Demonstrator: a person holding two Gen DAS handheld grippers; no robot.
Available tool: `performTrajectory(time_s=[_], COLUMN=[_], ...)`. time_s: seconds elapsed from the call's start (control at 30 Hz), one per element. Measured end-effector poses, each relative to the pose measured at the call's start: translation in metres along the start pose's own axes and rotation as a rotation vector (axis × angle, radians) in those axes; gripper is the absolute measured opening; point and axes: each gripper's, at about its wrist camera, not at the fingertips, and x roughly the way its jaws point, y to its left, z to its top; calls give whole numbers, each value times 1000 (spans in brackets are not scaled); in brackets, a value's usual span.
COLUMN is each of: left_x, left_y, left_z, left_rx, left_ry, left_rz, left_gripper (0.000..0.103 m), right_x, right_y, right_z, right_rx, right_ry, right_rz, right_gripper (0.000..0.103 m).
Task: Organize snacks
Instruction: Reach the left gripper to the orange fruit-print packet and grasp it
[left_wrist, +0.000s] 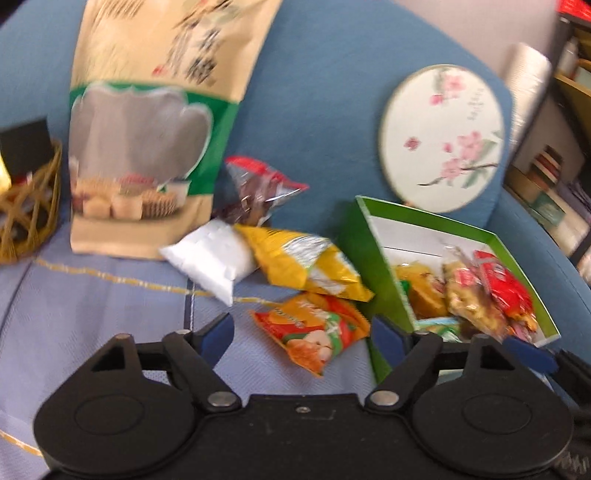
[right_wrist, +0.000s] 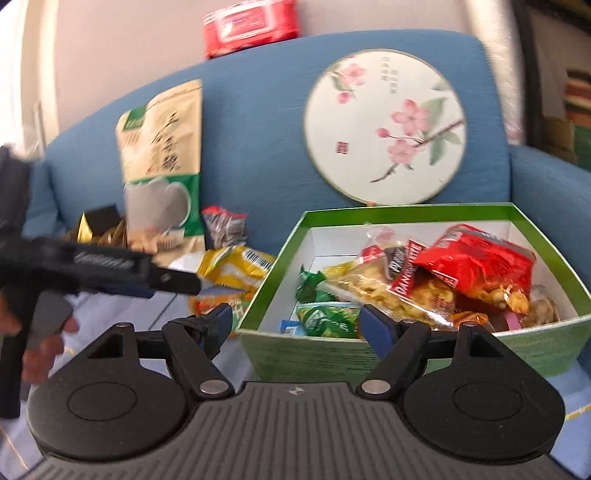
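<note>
Left claw (left_wrist: 301, 326) spread wide, nothing between the fingers; we see the orange snack pack (left_wrist: 314, 332) lying on the seat just past the gap, not touched. Right claw (right_wrist: 295, 321) likewise fully apart and empty, hovering at the near wall of the green box (right_wrist: 554, 343).

Layout: we're over a blue sofa (left_wrist: 314, 110) with a pale blue cloth (left_wrist: 92, 314) on the seat. Loose snacks sit left of the box: white pouch (left_wrist: 210, 254), yellow bag (left_wrist: 306, 262), dark clear-wrapped pack with red top (left_wrist: 255, 188), orange pack nearest us. Yellow bag's corner lies just beside the box's left wall.

Edges: the box is open-topped with its left wall tight against the loose pile. It already holds a red bag (right_wrist: 480, 262), a clear bag of yellow chips (right_wrist: 388, 291) and green wrapped sweets (right_wrist: 325, 317); some floor space shows at its near-left corner. Open cloth sits left and in front of the pile. A tall beige-and-green bag (left_wrist: 147, 122) leans on the backrest, with a woven basket (left_wrist: 29, 210) at far left.

In the right wrist view, the left claw's body crosses in from the left above the pile.

Writing: Chinese characters on the tall bag and the round floral fan (right_wrist: 386, 127), too blurred for us to read. A red label in the box seems to read "PANPAN", uncertain.
</note>
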Motion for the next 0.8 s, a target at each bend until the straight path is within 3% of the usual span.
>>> performTrajectory(time_s=[0.13,0.27,0.3,0.37,0.4,0.53,0.67,0.73,0.77,0.8], left_x=[26,48,51,51,50,24,-14,-28,-34,-39], left_y=[8,13,14,11,10,17,28,31,32,34], left_z=[0,0,-1,-3,-5,-21,-51,-59,-60,-59], left_rx=[-118,-185,-192,-136,-91,-76,-61,-51,-49,-50], left_ry=[43,39,36,35,57,82,131,142,130,116], left_rz=[-31,-2,0,-8,-17,-75,-130,-120,-115,-107], left_gripper=[99,99,91,33,12,7,10,25,39,63], right_x=[-2,-1,0,1,1,2,6,10,12,15], right_y=[4,4,4,8,9,14,27,32,35,37], right_z=[1,1,0,-1,-1,0,-3,-6,-8,-9], right_rx=[-18,-13,-13,-20,-18,-19,-53,-50,-47,-45], right_ry=[-6,-4,0,12,16,46,114,167,187,199], right_rz=[25,55,64,88,101,167,227,278,293,295], right_gripper=[103,103,103,103,103,103,103,103,103,103])
